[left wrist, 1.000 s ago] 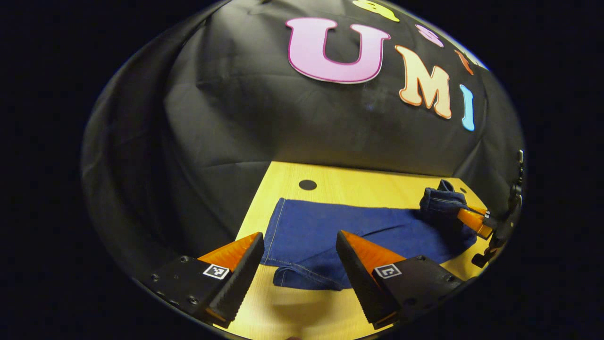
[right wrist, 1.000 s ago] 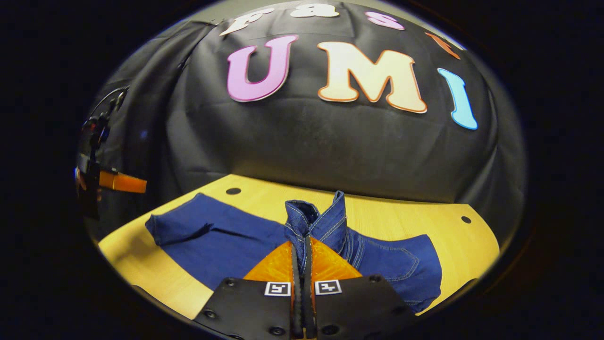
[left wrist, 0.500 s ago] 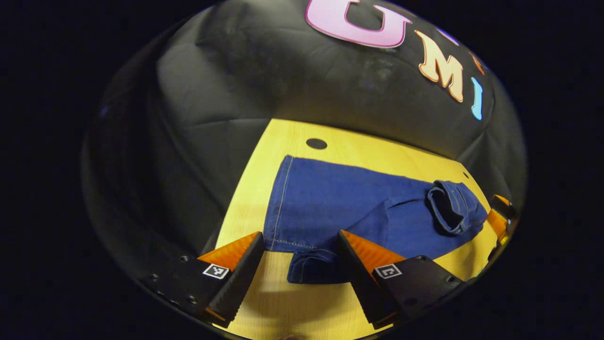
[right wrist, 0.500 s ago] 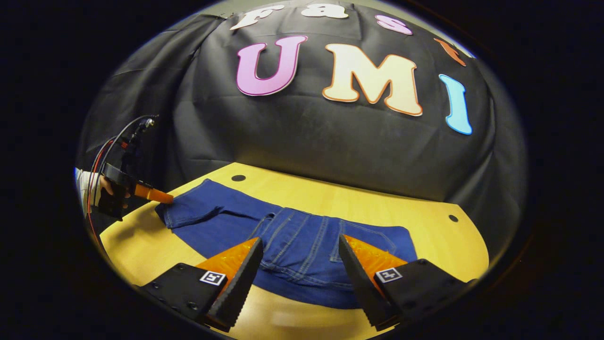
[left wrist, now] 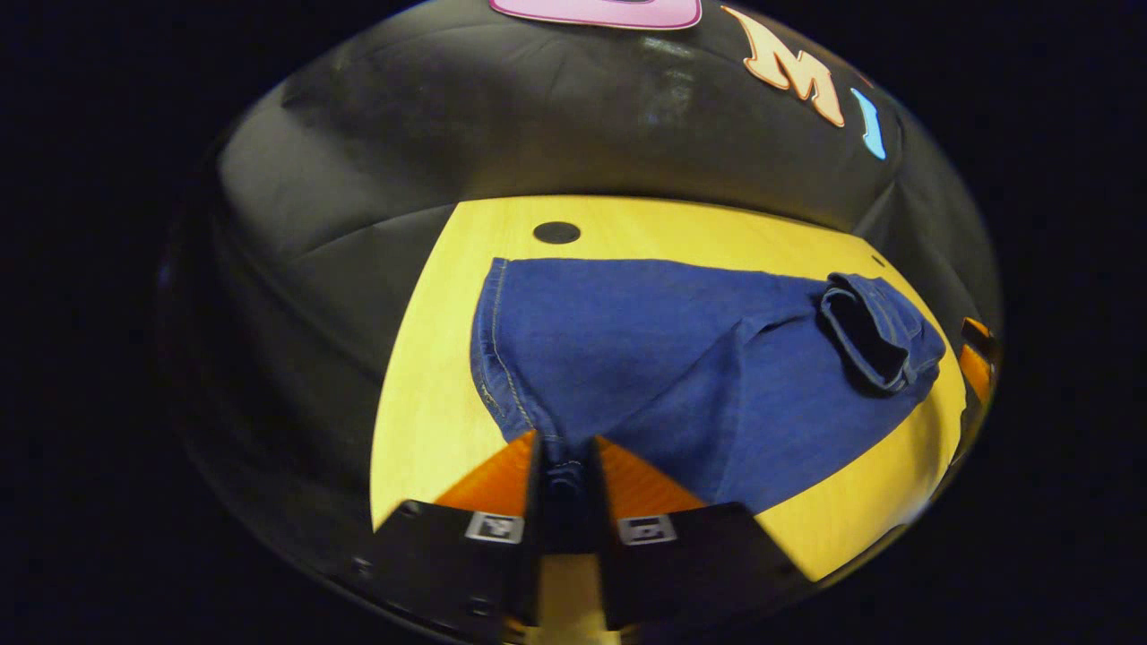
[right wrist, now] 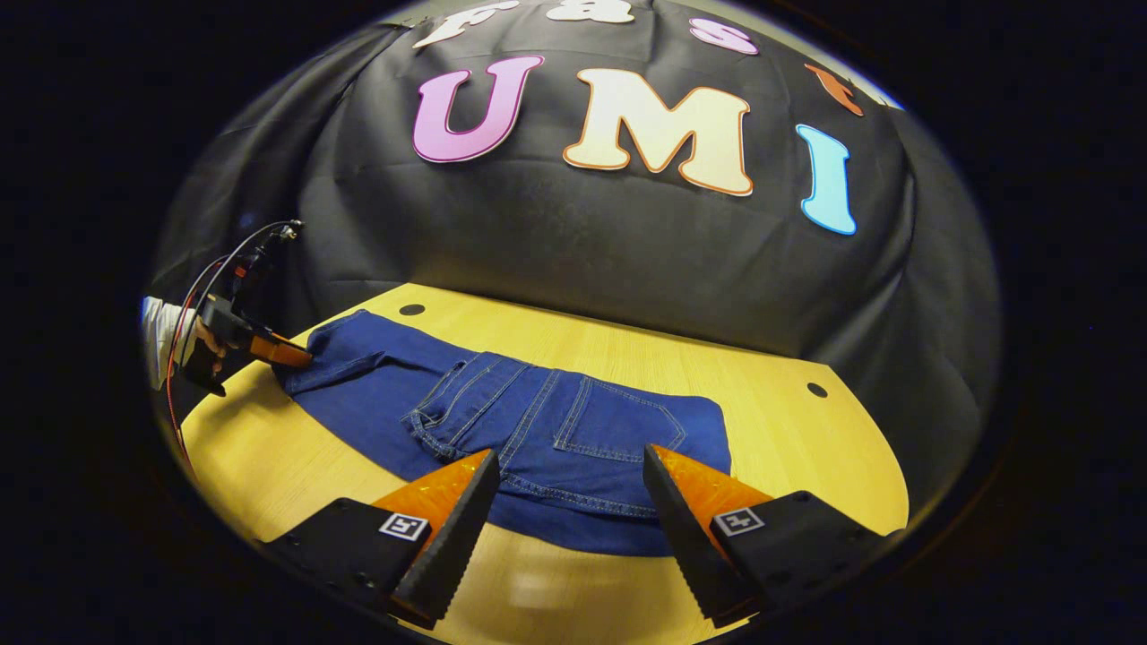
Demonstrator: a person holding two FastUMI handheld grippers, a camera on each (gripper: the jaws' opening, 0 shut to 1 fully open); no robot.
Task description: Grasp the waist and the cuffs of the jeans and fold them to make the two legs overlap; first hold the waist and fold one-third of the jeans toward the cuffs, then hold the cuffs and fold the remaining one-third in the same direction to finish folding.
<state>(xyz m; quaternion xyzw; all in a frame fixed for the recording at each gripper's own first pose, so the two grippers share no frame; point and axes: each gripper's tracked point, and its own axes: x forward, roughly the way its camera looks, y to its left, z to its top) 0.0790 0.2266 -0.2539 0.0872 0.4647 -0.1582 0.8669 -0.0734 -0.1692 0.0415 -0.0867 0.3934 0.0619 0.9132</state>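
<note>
Jeans point(right wrist: 538, 430) lie on the surface point(right wrist: 762, 412), waist third apparently folded over. Left claw point(left wrist: 564, 466) pinches the cuffs; right claw point(right wrist: 569, 502) hangs spread. Cuff fold's left.

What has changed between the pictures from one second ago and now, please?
The right tool let go of the waist, now folded onto the jeans, and stands open. The left tool came down and shut on the cuffs. The jeans stayed on the table.

Blue jeans point(right wrist: 538, 430) flat on yellow wooden table point(right wrist: 789, 448)
</note>
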